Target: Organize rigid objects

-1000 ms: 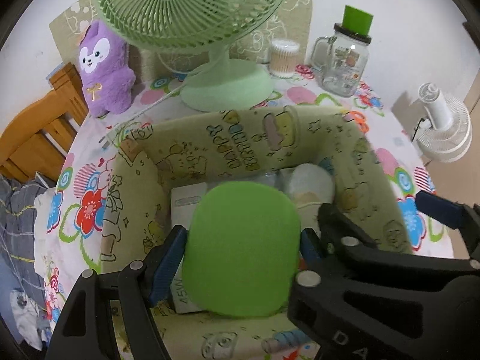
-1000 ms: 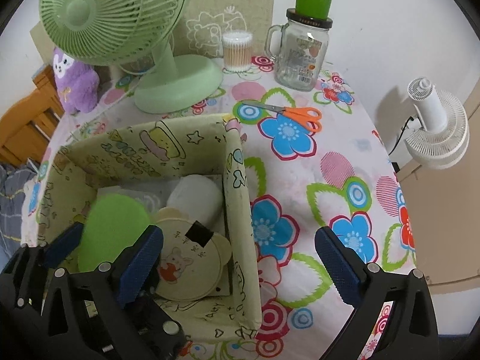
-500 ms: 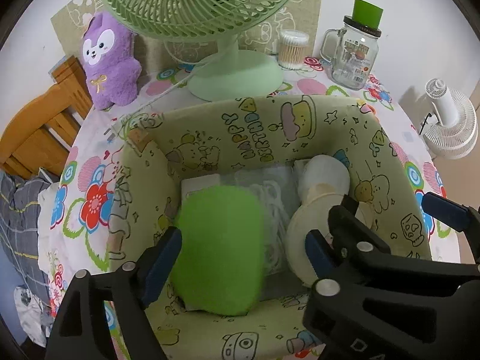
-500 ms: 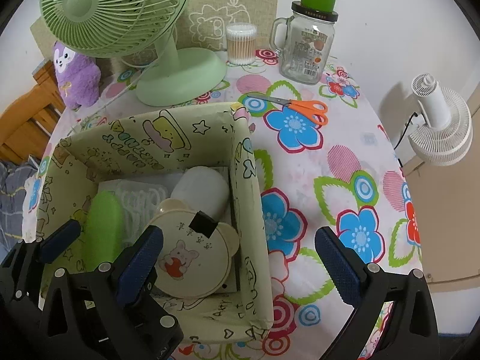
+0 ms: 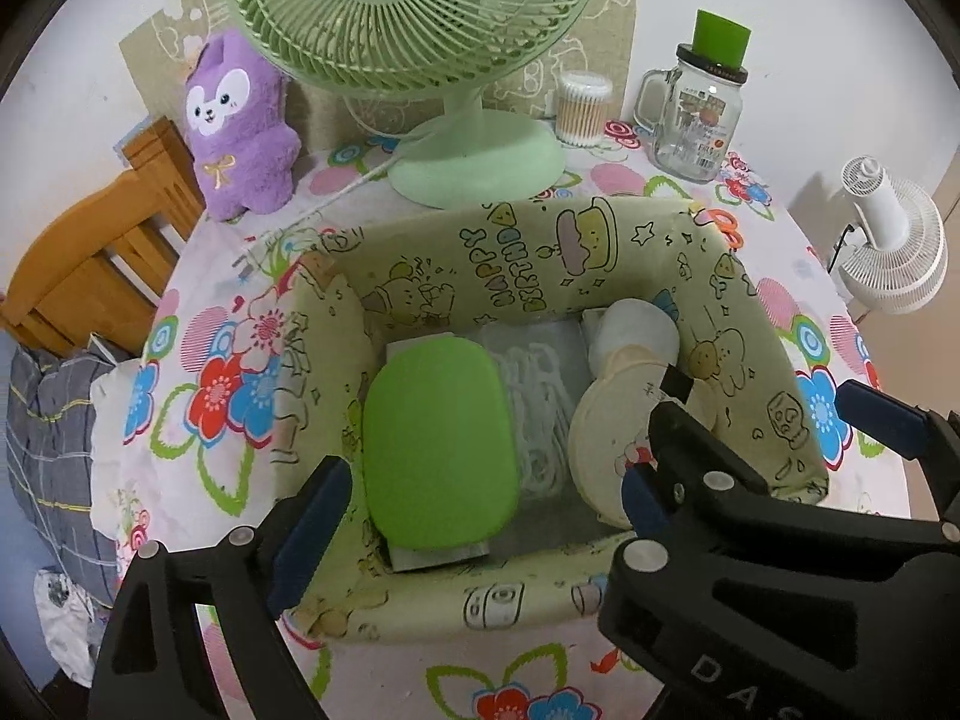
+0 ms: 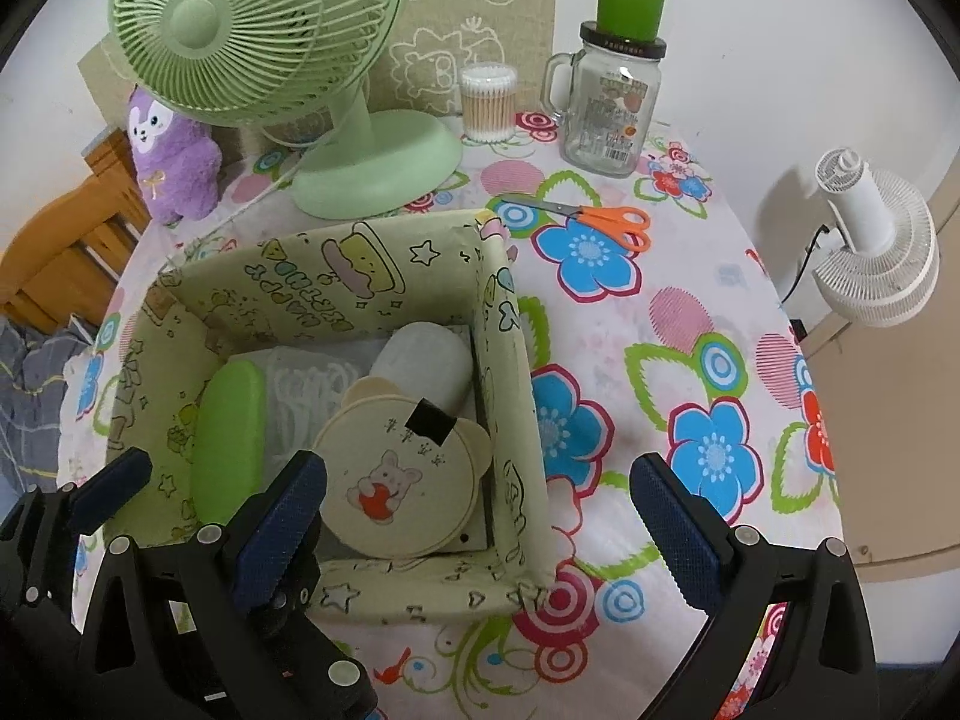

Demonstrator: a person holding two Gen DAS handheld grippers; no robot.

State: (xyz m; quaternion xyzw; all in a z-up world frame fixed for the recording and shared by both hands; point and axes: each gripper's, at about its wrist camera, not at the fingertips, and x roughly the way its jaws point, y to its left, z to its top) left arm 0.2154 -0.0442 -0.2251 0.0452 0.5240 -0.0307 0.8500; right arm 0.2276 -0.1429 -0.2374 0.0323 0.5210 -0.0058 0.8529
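A green oval case (image 5: 441, 447) lies flat in the left part of the cartoon-print box (image 5: 528, 603), on a grey flat item. It also shows in the right wrist view (image 6: 231, 432). Beside it lie white plastic hooks (image 5: 540, 408), a cream bear-shaped disc (image 6: 399, 480) and a white roll (image 6: 423, 363). My left gripper (image 5: 480, 510) is open and empty, above the box's near wall. My right gripper (image 6: 480, 513) is open and empty over the box's right near corner. Orange-handled scissors (image 6: 600, 219) lie on the floral tablecloth behind the box.
A green desk fan (image 6: 288, 54), a purple plush (image 5: 240, 126), a cotton-swab jar (image 6: 487, 102) and a glass mug jar with a green cap (image 6: 618, 90) stand at the table's back. A white fan (image 6: 870, 246) stands off the right edge. A wooden chair (image 5: 96, 258) is left.
My left gripper opened and let go of the green case, which now lies in the box. Both grippers pulled back and up from the box.
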